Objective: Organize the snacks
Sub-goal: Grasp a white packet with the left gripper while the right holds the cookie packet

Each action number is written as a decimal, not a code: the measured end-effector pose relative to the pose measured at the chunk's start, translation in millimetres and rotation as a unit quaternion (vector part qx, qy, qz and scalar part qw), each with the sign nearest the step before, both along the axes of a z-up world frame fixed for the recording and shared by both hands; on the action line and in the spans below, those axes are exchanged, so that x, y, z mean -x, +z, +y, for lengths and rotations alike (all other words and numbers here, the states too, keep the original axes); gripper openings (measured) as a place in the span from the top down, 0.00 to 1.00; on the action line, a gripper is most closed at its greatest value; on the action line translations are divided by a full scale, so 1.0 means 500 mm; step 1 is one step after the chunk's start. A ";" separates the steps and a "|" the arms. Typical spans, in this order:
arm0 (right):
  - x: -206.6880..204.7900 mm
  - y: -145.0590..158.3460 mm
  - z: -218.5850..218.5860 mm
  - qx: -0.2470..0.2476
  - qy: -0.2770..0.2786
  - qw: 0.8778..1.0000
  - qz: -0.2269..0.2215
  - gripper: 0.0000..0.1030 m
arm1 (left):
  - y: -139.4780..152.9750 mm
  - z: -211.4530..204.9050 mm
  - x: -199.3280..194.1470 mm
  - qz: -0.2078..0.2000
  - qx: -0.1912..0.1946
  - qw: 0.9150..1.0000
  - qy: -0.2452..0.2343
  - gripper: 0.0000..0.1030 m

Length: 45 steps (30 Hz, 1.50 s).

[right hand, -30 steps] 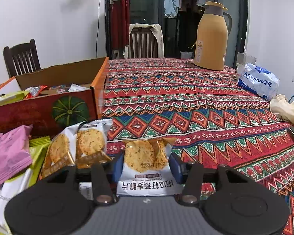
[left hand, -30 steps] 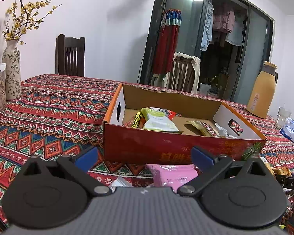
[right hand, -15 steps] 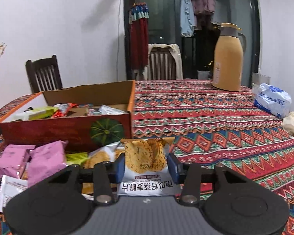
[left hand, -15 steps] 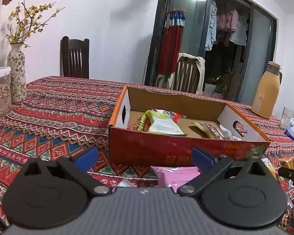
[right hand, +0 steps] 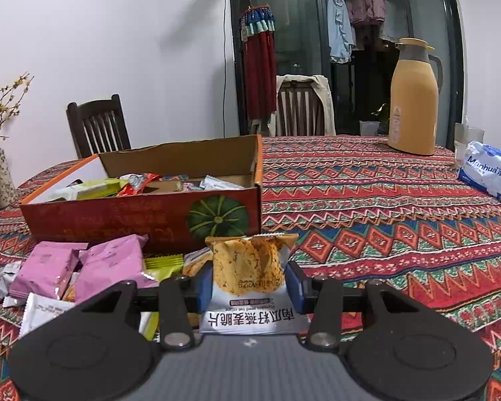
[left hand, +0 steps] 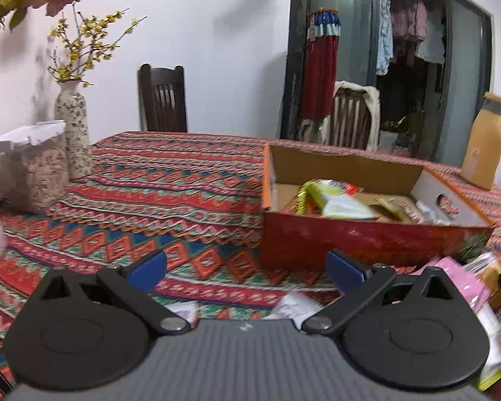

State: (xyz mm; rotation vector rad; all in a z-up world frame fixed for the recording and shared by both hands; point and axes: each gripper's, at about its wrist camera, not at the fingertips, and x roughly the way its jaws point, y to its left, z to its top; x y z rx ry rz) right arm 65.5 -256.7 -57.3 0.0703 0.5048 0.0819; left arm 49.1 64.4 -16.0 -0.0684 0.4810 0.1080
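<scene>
My right gripper [right hand: 248,284] is shut on a white cracker packet [right hand: 248,280] with orange crisps printed on it, held just in front of the red cardboard box [right hand: 143,215]. Several snack packets lie inside the box. Loose snacks lie left of the held packet, among them pink packets [right hand: 80,267] and a green one [right hand: 163,264]. In the left wrist view my left gripper [left hand: 247,269] stands open with nothing between its blue pads, left of the box's [left hand: 367,237] near corner. Pink and white packets [left hand: 457,277] lie at its right.
A patterned red tablecloth [right hand: 384,200] covers the table. On it stand a tan thermos jug [right hand: 414,97], a tissue pack [right hand: 487,170], a flowered vase [left hand: 73,137] and a clear jar [left hand: 36,167]. Wooden chairs [left hand: 163,100] stand behind the table.
The left gripper has swung left, so the box now sits to the right in its view. The right gripper lifted the cracker packet and turned toward the box.
</scene>
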 end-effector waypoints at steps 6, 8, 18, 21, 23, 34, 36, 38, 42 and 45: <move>0.007 -0.008 0.005 -0.006 0.010 1.000 -0.005 0.57 | -0.018 0.018 0.010 0.028 -0.026 0.999 0.005 0.00; 0.009 -0.010 0.003 -0.007 0.009 1.000 -0.007 0.57 | -0.025 0.021 0.011 0.039 -0.026 0.999 -0.001 0.00; 0.011 -0.014 -0.001 -0.014 0.012 1.000 -0.011 0.57 | -0.054 -0.028 0.018 0.067 -0.055 0.993 -0.081 0.00; 0.011 -0.015 -0.002 -0.016 0.011 1.000 -0.012 0.57 | -0.056 -0.030 0.011 0.067 -0.052 0.993 -0.085 0.00; 0.011 -0.015 -0.001 -0.016 0.012 1.000 -0.012 0.56 | -0.055 -0.030 0.004 0.065 -0.047 0.993 -0.088 0.00; 0.012 -0.017 -0.002 -0.022 0.017 1.000 -0.013 0.56 | -0.068 -0.045 -0.033 0.108 -0.024 0.984 -0.140 0.39; 0.011 -0.018 -0.002 -0.023 0.017 1.000 -0.012 0.56 | -0.069 -0.039 -0.030 0.109 -0.009 0.984 -0.143 0.51; 0.011 -0.018 -0.002 -0.022 0.017 1.000 -0.013 0.56 | -0.069 -0.039 -0.025 0.107 -0.008 0.985 -0.139 0.54; 0.011 -0.019 -0.002 -0.022 0.016 1.000 -0.014 0.56 | -0.067 -0.039 -0.014 0.101 -0.008 0.986 -0.132 0.58; 0.013 -0.019 0.000 -0.020 0.017 1.000 -0.017 0.56 | -0.063 -0.036 -0.005 0.094 -0.007 0.988 -0.126 0.58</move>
